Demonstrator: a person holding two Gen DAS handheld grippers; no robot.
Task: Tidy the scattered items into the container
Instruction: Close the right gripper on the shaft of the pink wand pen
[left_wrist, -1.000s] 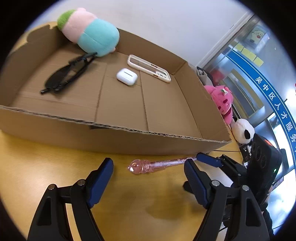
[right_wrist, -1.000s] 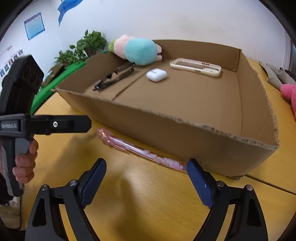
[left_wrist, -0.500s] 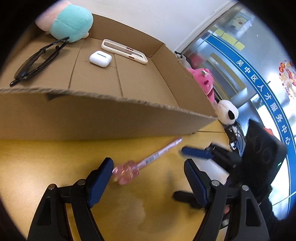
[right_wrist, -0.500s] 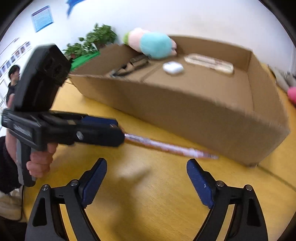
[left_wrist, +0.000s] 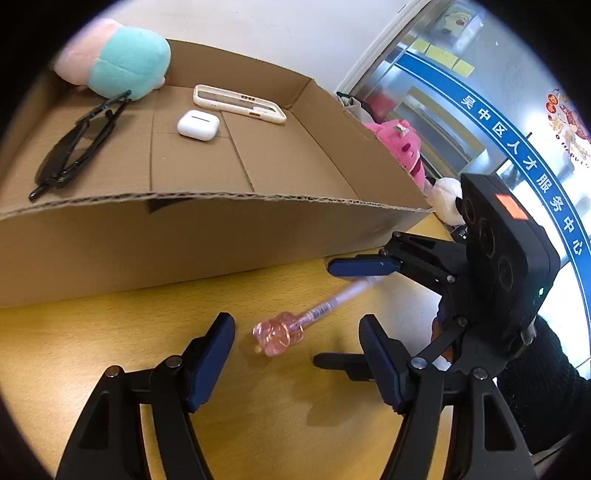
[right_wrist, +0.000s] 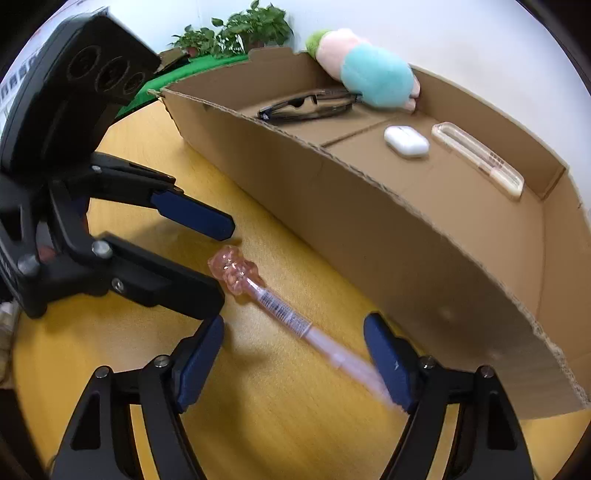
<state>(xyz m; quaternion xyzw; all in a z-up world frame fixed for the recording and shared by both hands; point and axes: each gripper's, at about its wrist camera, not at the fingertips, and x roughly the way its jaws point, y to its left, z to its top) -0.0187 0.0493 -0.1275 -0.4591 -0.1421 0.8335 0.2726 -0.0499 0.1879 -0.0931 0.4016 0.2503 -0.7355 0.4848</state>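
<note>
Pen (right_wrist: 275, 306), pink with a clear bear-shaped cap, lies on the yellow surface (left_wrist: 92, 332) just in front of the cardboard box (left_wrist: 184, 236) and is the one scattered item visible outside it. Both tools bracket this pen: the left tool (left_wrist: 297, 363) has its cap end between its blue pads, and the right tool (right_wrist: 293, 356) has the barrel between its pads, near the tip end. Both sets of jaws have just been closing, yet the pads do not press on the pen in either view, so both tools stand open around it. Beyond, inside the box, rest black glasses (left_wrist: 79, 142), a white earbud case (left_wrist: 197, 125), a phone case (left_wrist: 238, 103) and a teal-and-pink plush toy (left_wrist: 118, 66); these items count as tidied. Further plush toys (left_wrist: 400, 149) sit past the box's far corner; whether they belong to the task cannot be determined. Remaining, by this evidence: grasp the pen, lift it over the near wall, deposit it.
</note>
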